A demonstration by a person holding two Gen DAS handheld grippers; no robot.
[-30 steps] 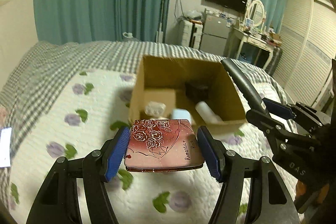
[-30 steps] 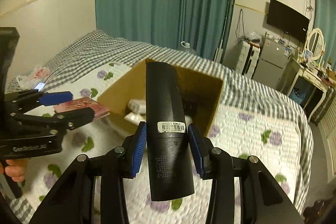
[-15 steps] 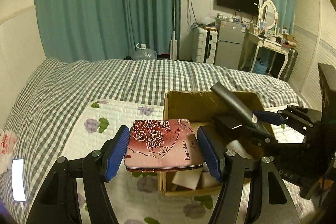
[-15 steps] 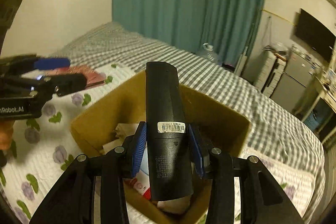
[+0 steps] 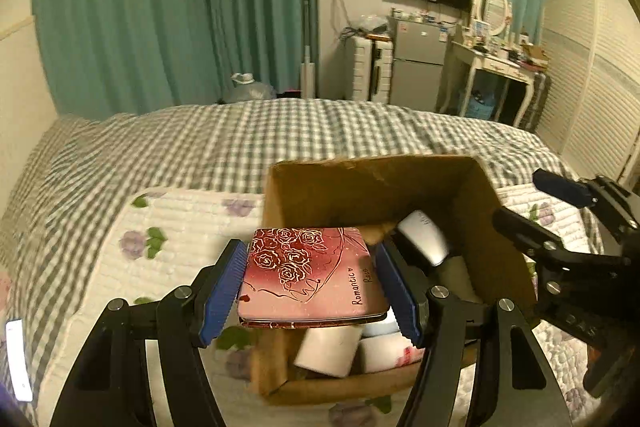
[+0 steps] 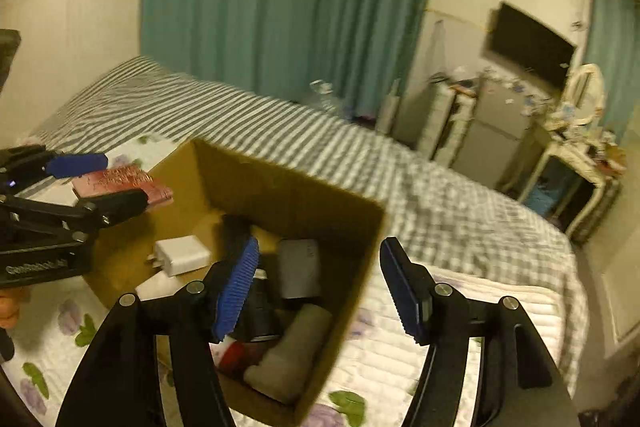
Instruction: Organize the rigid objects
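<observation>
Left hand-held gripper (image 5: 312,289) gripped a flat red rose-printed tin (image 5: 310,271) between its blue pads, level, at the near left edge of the cardboard box (image 5: 360,187) — whether over the rim or just short of it could not be told. Right hand-held gripper (image 6: 318,287) stood wide apart and held nothing, above the box's right wall. Box sat on the floral quilt (image 5: 168,259) of the bed. Inside: a white charger block (image 6: 182,255), a silver-grey item (image 5: 424,237), a black object (image 6: 260,311) and pale rolls — mostly hidden by the fingers; the right view was motion-blurred.
</observation>
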